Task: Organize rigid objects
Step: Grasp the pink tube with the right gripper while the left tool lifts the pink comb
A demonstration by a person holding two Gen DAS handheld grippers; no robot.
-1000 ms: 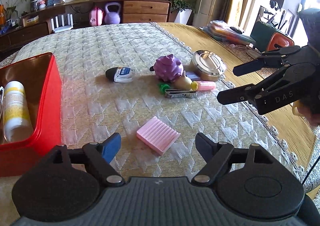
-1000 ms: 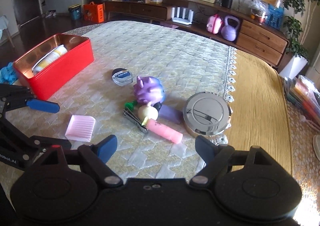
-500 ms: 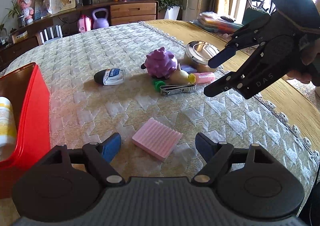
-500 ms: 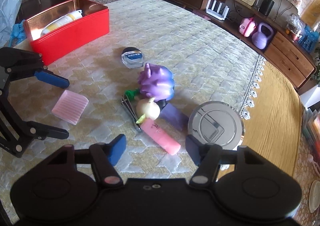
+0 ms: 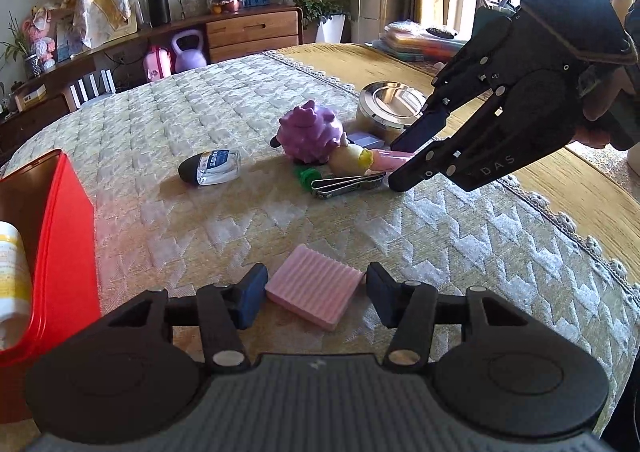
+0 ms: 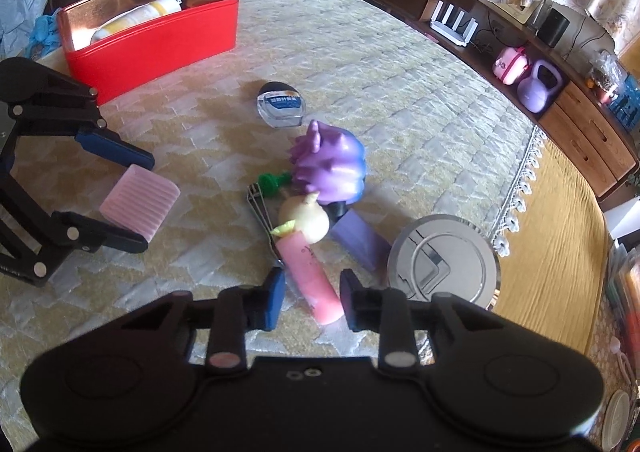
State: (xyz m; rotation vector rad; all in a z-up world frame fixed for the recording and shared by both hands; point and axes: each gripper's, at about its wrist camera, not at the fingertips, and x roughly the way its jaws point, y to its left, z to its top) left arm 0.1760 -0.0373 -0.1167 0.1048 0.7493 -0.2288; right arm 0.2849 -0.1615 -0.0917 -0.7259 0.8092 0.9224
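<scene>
A pink ribbed block [image 5: 314,294] lies between the fingers of my open left gripper [image 5: 314,294]; it also shows in the right wrist view [image 6: 140,198]. My open right gripper [image 6: 312,298] straddles the near end of a pink tube [image 6: 310,278], without clear contact. The tube lies in a cluster with a purple spiky toy [image 6: 330,166], a cream onion-shaped piece [image 6: 305,218], a nail clipper [image 5: 348,184], a green piece [image 6: 270,182] and a purple block [image 6: 360,240]. A red tin [image 6: 156,36] holds a white and yellow bottle [image 6: 136,18].
A small clear bottle with a black cap [image 6: 282,104] lies apart from the cluster. A round metal tin [image 6: 444,262] stands near the cloth's lace edge [image 6: 520,188]. A sideboard [image 6: 580,124] with a kettlebell lies beyond the table.
My right gripper has come down over the pink tube and narrowed around it. My left gripper has moved forward so the pink block lies between its fingers.
</scene>
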